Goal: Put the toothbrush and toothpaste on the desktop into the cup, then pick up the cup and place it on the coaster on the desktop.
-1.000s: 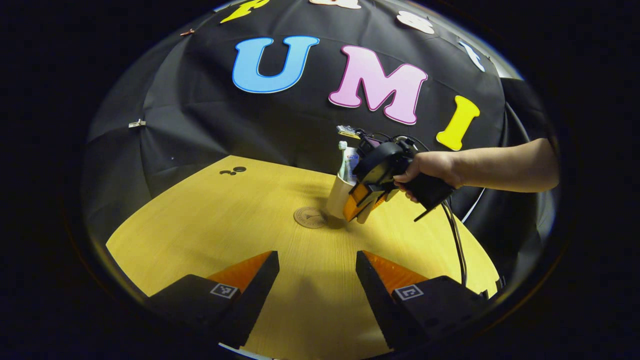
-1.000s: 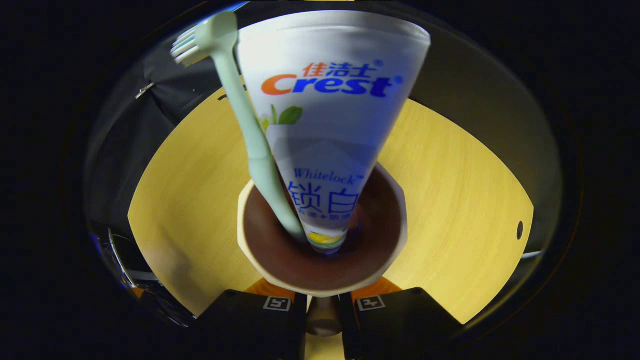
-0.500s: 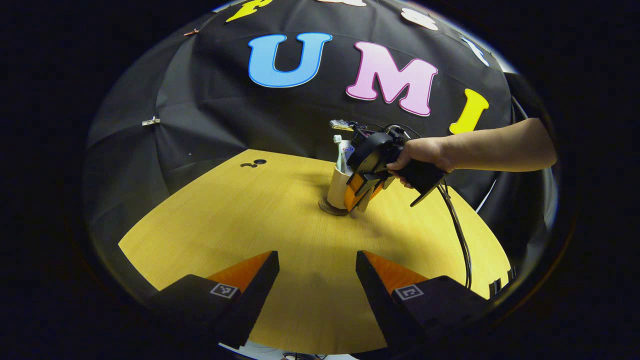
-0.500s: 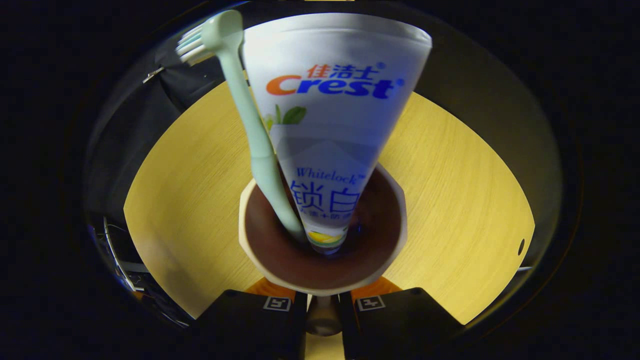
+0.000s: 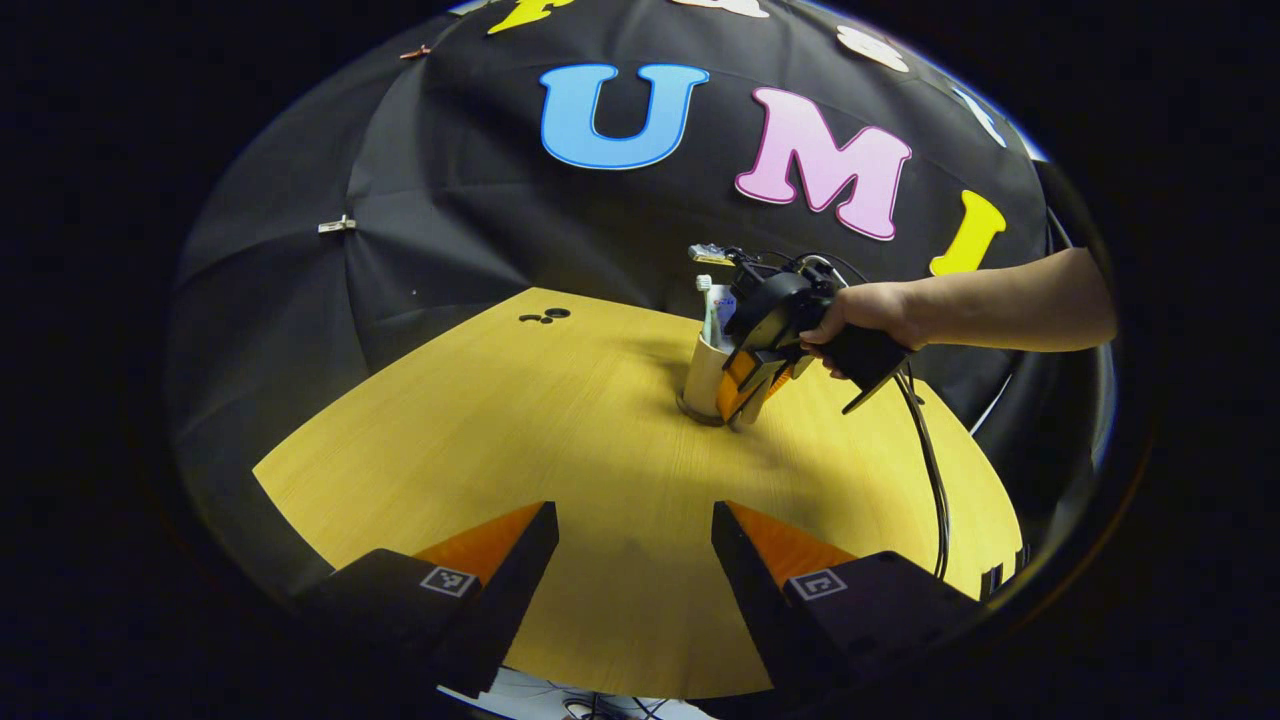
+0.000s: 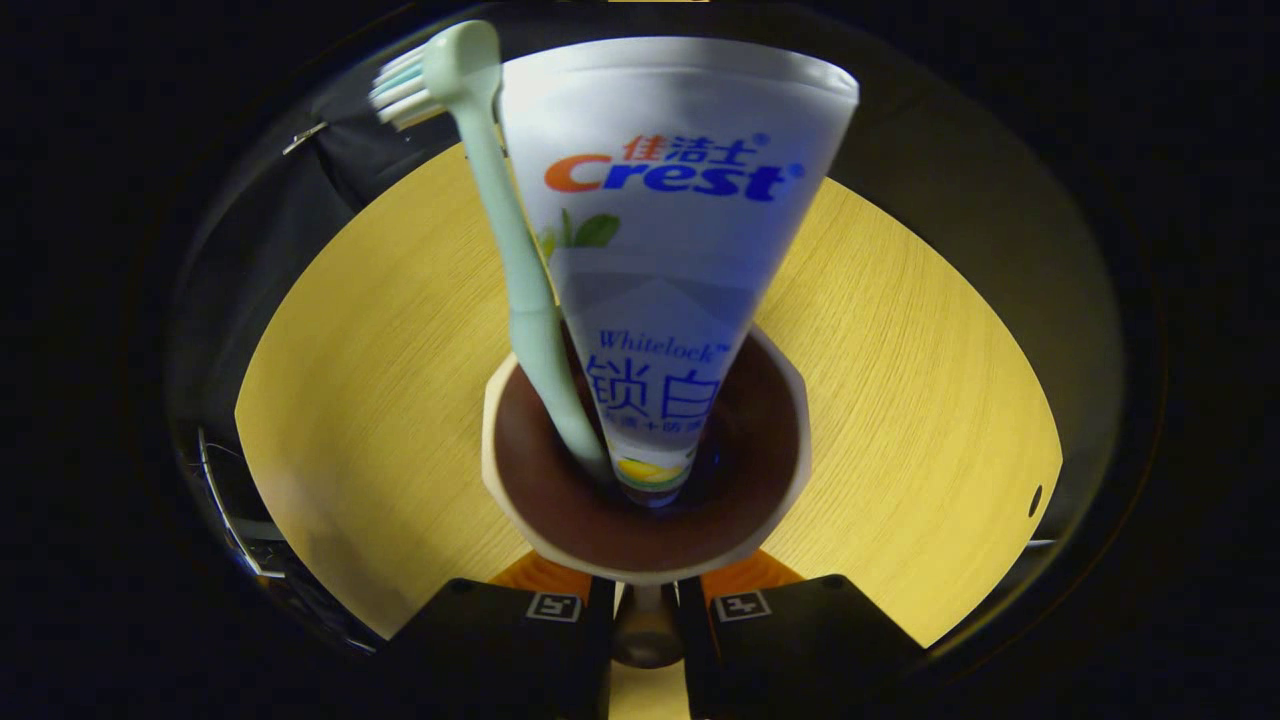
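A cream cup [image 5: 703, 372] with a brown inside [image 6: 560, 500] stands on the round coaster [image 5: 688, 410] at the far middle of the yellow table [image 5: 520, 430]. A mint toothbrush [image 6: 522, 280] and a white toothpaste tube [image 6: 672, 250] stand in it, leaning on the rim. A hand [image 5: 860, 312] holds my right gripper [image 5: 748, 405], which grips the cup's near side; in the right gripper view this gripper [image 6: 646, 622] is shut on the cup's handle [image 6: 646, 640]. Near the table's front edge my left gripper [image 5: 635, 545] is open and holds nothing.
A black cable [image 5: 930, 470] hangs from the right gripper down to the table's right edge. Small dark holes [image 5: 545, 317] mark the far left corner of the table. The black cloth wall [image 5: 480, 230] stands close behind the cup.
The right gripper carried the cup left from beside the coaster onto it and lowered it. The left gripper's view drifted slightly; its fingers stayed open.
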Demonstrator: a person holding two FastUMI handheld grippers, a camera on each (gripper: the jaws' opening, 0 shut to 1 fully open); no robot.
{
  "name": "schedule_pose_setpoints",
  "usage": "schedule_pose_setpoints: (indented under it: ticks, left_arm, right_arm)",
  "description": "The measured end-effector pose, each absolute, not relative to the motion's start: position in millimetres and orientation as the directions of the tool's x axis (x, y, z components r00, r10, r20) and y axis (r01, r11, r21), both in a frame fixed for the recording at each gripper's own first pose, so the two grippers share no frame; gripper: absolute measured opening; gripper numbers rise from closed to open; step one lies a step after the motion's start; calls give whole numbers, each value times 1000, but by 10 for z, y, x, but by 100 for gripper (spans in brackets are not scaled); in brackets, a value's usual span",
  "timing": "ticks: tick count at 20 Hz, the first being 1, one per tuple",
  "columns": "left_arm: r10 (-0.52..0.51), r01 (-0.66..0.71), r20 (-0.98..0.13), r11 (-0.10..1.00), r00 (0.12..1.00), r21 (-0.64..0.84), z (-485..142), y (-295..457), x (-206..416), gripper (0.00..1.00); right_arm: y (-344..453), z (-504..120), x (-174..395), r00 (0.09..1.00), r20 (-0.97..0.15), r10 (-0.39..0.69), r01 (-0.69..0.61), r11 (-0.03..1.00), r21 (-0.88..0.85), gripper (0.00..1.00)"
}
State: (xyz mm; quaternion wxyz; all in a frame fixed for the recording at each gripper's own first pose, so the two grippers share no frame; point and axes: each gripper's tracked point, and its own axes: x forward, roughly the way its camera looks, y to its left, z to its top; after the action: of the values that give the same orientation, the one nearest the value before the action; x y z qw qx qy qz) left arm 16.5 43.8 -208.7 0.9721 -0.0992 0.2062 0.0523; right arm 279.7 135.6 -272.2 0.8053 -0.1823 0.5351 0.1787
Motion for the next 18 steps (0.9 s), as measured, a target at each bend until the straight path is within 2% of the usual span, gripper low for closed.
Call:
schedule_pose_setpoints:
  ticks: [1, 2, 5, 6, 7, 8, 12, 18]
  left_arm:
    - [64, -145, -411, 975, 910, -170, -2070, 449, 158, 98]
    - [65, -146, -408, 975, 910, -169, -2046, 455, 145, 98]
    - [60, -133, -403, 979, 913, -157, -1970, 433, 99, 98]
    - [57, -126, -397, 981, 916, -151, -1920, 419, 83, 98]
    - [50, -116, -391, 982, 919, -147, -1879, 397, 70, 98]
    - [44, -107, -384, 984, 922, -145, -1827, 370, 54, 98]
    - [12, -66, -346, 987, 938, -145, -1611, 241, -33, 98]
    - [-49, 10, -273, 990, 961, -142, -1269, 30, -191, 98]
  right_arm:
    - [1344, -2690, 2798, 371, -924, 91, -484, 868, -108, 29]
    - [1363, -2638, 2778, 373, -922, 103, -484, 869, -99, 37]
    - [1344, -2440, 2742, 400, -909, 119, -468, 879, -91, 74]
    - [1327, -2350, 2711, 413, -902, 124, -464, 881, -92, 80]
    - [1291, -2236, 2665, 429, -894, 127, -460, 883, -96, 97]
    - [1281, -2183, 2623, 443, -887, 130, -456, 884, -99, 100]
    - [1165, -1787, 2308, 525, -839, 143, -443, 888, -126, 100]
    - [930, -1057, 1693, 675, -719, 163, -331, 939, -97, 99]
